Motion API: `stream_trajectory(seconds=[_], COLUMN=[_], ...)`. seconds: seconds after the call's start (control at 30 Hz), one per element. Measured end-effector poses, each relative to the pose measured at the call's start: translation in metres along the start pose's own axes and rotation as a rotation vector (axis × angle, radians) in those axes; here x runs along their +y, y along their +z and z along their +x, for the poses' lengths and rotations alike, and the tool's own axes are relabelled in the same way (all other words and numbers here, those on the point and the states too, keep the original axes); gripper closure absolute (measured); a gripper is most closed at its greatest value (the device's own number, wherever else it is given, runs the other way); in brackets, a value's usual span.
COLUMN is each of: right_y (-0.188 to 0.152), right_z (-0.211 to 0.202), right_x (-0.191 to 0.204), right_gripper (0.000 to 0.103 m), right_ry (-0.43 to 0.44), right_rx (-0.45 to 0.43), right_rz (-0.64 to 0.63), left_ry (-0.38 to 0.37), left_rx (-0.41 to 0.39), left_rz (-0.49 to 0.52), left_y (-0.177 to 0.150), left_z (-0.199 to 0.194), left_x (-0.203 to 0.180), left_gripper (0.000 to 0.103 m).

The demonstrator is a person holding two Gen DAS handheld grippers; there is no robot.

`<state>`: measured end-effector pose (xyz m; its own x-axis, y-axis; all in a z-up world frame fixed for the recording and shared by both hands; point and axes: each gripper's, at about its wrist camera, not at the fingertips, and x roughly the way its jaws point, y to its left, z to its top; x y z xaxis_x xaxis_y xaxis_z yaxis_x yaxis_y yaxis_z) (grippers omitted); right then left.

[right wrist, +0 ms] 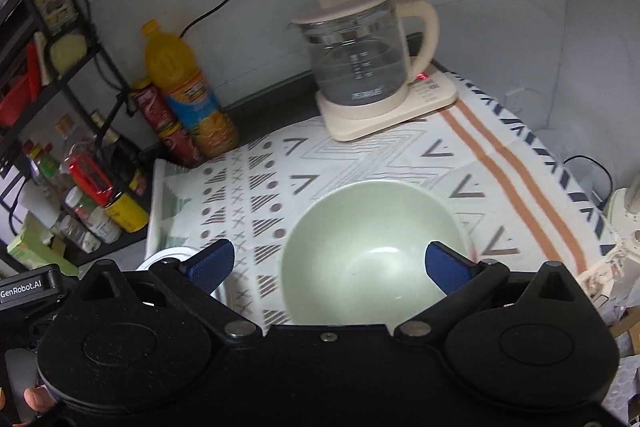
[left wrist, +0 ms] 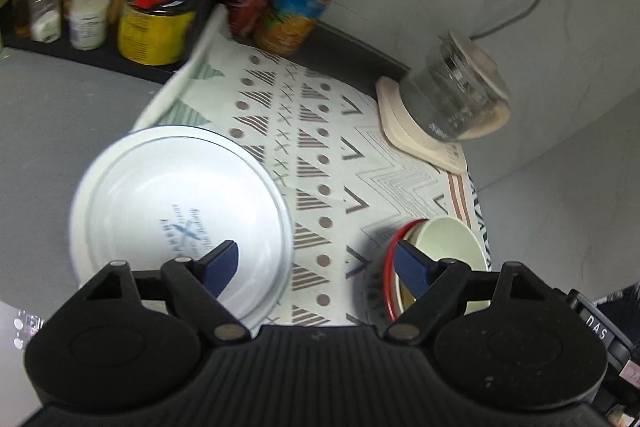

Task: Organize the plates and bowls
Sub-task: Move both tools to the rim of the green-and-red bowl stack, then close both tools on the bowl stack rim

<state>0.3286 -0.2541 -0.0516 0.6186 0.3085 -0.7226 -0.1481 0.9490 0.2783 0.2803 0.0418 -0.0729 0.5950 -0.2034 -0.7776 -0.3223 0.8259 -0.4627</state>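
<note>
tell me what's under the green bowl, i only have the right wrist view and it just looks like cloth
Observer: In the left wrist view the green bowl sits nested in a stack; a red-rimmed dish shows beneath it.
Operator: is my left hand-held gripper holding anything
Observer: No. The left hand-held gripper is open, with only the patterned cloth between its fingers.
Operator: what's that white edge at my lower left
Observer: A white plate with blue print in its middle, lying partly on the cloth and partly on the grey counter.
</note>
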Motion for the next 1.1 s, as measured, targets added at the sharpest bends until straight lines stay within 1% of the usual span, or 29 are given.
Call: stream_trajectory(seconds=[0.1,0.2,0.4,0.57,0.73,0.77,0.8,0.83,0.87,0.9,0.93,1.0,1.03,1.1], right_y=[0.001,0.002,0.002,-0.003,-0.008,-0.008,-0.009,-0.010,-0.011,-0.012,-0.012,-0.012,-0.012,-0.013], right_z=[0.000,0.001,0.013,0.028,0.043,0.046,0.050,0.054,0.058,0.061,0.064,0.072,0.076,0.085], right_x=[-0.016,-0.031,-0.062,-0.084,-0.099,-0.101,-0.104,-0.107,-0.111,-0.113,-0.114,-0.115,-0.116,-0.115], right_gripper=[0.000,0.001,0.006,0.018,0.024,0.027,0.034,0.037,0.043,0.044,0.045,0.045,0.047,0.053], right_ry=[-0.017,-0.041,-0.030,-0.021,0.002,0.001,0.006,0.029,0.060,0.082,0.085,0.077,0.088,0.121], right_rx=[0.009,0.008,0.057,0.119,0.174,0.187,0.199,0.219,0.243,0.254,0.258,0.274,0.286,0.311], right_rz=[0.011,0.006,0.042,0.061,0.081,0.080,0.085,0.105,0.135,0.151,0.148,0.120,0.117,0.103], left_ry=[-0.015,-0.032,-0.032,-0.025,-0.002,0.002,0.002,0.005,0.012,0.020,0.029,0.047,0.055,0.068], left_rx=[0.023,0.041,0.074,0.103,0.141,0.148,0.154,0.160,0.163,0.163,0.161,0.161,0.166,0.179], left_rz=[-0.004,0.022,0.028,0.015,-0.010,-0.020,-0.026,-0.031,-0.036,-0.043,-0.051,-0.072,-0.083,-0.102], left_y=[-0.004,-0.009,-0.019,-0.027,-0.038,-0.039,-0.040,-0.042,-0.042,-0.043,-0.045,-0.046,-0.048,-0.050], left_z=[0.011,0.021,0.045,0.064,0.088,0.093,0.098,0.102,0.106,0.109,0.112,0.118,0.122,0.129], left_x=[-0.016,-0.034,-0.060,-0.070,-0.074,-0.074,-0.074,-0.074,-0.075,-0.075,-0.075,-0.074,-0.074,-0.073], left_gripper=[0.020,0.020,0.020,0.020,0.024,0.025,0.028,0.029,0.032,0.034,0.035,0.042,0.044,0.055])
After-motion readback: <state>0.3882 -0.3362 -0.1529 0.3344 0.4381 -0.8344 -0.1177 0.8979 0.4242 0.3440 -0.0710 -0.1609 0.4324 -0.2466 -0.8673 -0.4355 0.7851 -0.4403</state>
